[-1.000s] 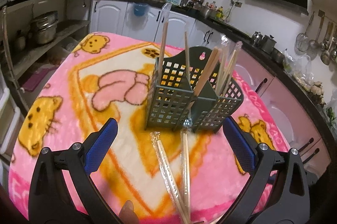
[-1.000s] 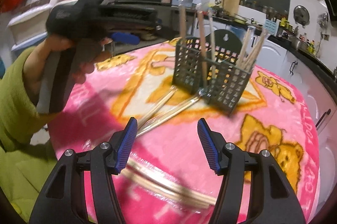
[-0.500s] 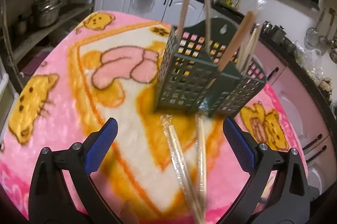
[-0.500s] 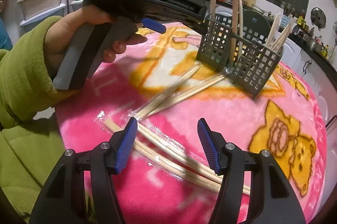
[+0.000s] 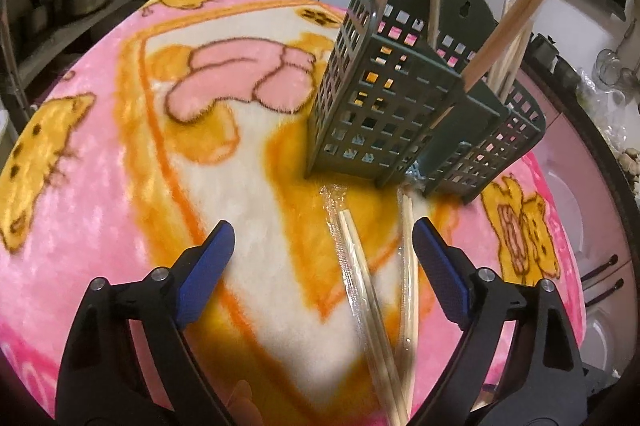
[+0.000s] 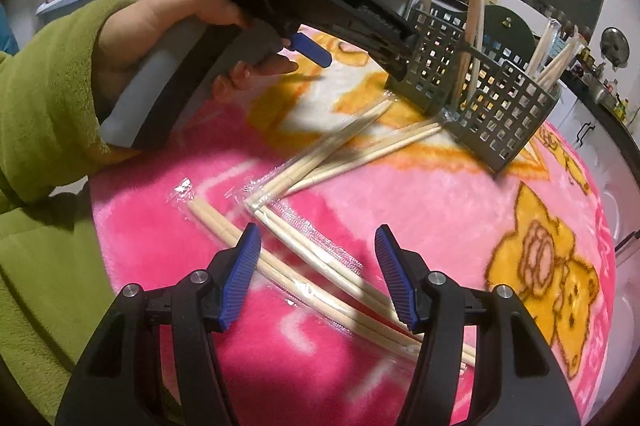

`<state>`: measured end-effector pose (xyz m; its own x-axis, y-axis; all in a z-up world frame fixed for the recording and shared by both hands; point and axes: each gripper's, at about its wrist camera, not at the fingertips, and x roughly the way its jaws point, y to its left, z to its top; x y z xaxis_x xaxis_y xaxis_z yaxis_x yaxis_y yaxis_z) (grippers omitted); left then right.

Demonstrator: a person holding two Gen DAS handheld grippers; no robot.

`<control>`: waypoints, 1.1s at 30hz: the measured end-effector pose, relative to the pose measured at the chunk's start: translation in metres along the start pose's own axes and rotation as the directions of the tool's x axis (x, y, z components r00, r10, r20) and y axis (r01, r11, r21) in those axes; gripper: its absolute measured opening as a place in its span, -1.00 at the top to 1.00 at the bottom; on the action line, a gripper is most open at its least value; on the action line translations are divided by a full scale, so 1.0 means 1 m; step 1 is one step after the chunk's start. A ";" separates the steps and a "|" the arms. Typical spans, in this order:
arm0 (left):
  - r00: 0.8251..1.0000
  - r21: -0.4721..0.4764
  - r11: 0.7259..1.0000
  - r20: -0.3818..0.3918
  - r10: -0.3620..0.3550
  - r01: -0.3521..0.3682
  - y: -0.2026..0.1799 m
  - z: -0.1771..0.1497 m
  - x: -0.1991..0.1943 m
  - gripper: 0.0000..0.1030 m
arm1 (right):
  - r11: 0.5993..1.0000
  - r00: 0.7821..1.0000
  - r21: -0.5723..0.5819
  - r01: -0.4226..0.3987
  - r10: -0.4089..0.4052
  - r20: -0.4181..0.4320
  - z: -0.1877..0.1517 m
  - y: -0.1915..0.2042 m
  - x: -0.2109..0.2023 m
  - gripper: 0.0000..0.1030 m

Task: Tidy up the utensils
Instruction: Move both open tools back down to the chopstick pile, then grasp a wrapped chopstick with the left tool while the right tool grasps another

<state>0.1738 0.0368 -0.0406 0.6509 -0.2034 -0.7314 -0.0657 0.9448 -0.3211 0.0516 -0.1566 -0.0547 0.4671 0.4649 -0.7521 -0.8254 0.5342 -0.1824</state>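
We hold both grippers over the pink blanket (image 5: 100,210) on the surface. Left gripper (image 5: 323,240): fingers closing, wrapped chopstick pairs (image 5: 360,278) lying between them, not pinched yet. Right gripper (image 6: 318,244): fingers apart, nothing gripped, above two more wrapped pairs (image 6: 320,266). Green basket (image 5: 404,114) w/ upright chopsticks stands just beyond.

Standing in the way up ahead: green holder basket (image 5: 400,114) full of upright chopsticks (image 5: 500,26). Lying across the pink blanket (image 6: 440,194): wrapped chopstick pairs (image 6: 320,258). Leaving open room on the blanket's left side.
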 end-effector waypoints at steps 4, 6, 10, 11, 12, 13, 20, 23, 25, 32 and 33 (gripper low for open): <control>1.000 0.007 1.000 -0.026 0.004 -0.004 -0.002 -0.001 0.011 -0.47 | 1.000 0.999 -0.003 0.026 -0.026 -0.019 0.002 -0.002 0.006 -0.08; 0.999 0.008 1.000 -0.046 0.001 0.000 -0.002 0.000 0.017 -0.38 | 0.999 0.999 -0.005 0.035 -0.035 -0.026 0.002 -0.004 0.009 -0.08; 0.998 0.012 1.000 -0.068 0.009 -0.008 -0.005 0.003 0.029 -0.29 | 1.000 0.999 -0.004 0.020 -0.020 -0.036 0.004 -0.009 0.016 0.07; 0.997 0.012 1.000 -0.072 0.011 -0.010 -0.005 0.005 0.032 -0.29 | 1.000 0.999 -0.004 0.014 -0.014 -0.037 0.004 -0.011 0.017 0.09; 0.997 0.012 1.000 -0.075 0.010 -0.009 -0.006 0.006 0.033 -0.28 | 1.000 0.999 -0.005 0.010 -0.010 -0.038 0.005 -0.012 0.018 0.14; 0.997 0.016 1.000 -0.079 0.015 -0.014 -0.007 0.008 0.035 -0.25 | 1.000 0.999 -0.007 0.008 -0.009 -0.038 0.006 -0.012 0.019 0.17; 0.995 0.042 0.997 -0.077 0.067 -0.064 -0.012 0.014 0.043 -0.09 | 1.000 0.999 -0.024 0.005 -0.006 -0.032 0.009 -0.012 0.022 0.51; 0.992 0.065 0.993 -0.072 0.102 -0.097 -0.015 0.016 0.046 0.07 | 0.999 0.999 -0.038 0.040 -0.040 -0.009 0.008 -0.009 0.018 0.59; 0.989 0.086 0.988 -0.065 0.134 -0.129 -0.017 0.016 0.047 0.23 | 0.998 0.998 -0.026 0.060 -0.060 0.006 0.009 -0.013 0.016 0.63; 0.981 0.128 0.975 -0.049 0.188 -0.181 -0.019 0.017 0.048 0.59 | 0.993 0.992 0.057 0.099 -0.103 0.071 0.015 -0.035 0.002 0.73; 0.982 0.123 0.976 -0.050 0.185 -0.178 -0.017 0.018 0.047 0.65 | 0.993 0.991 0.067 0.101 -0.106 0.076 0.016 -0.038 0.001 0.74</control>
<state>0.2193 0.0156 -0.0590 0.5890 -0.0379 -0.8072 -0.0868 0.9901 -0.1099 0.0884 -0.1653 -0.0380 0.5751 0.4581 -0.6778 -0.7509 0.6244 -0.2152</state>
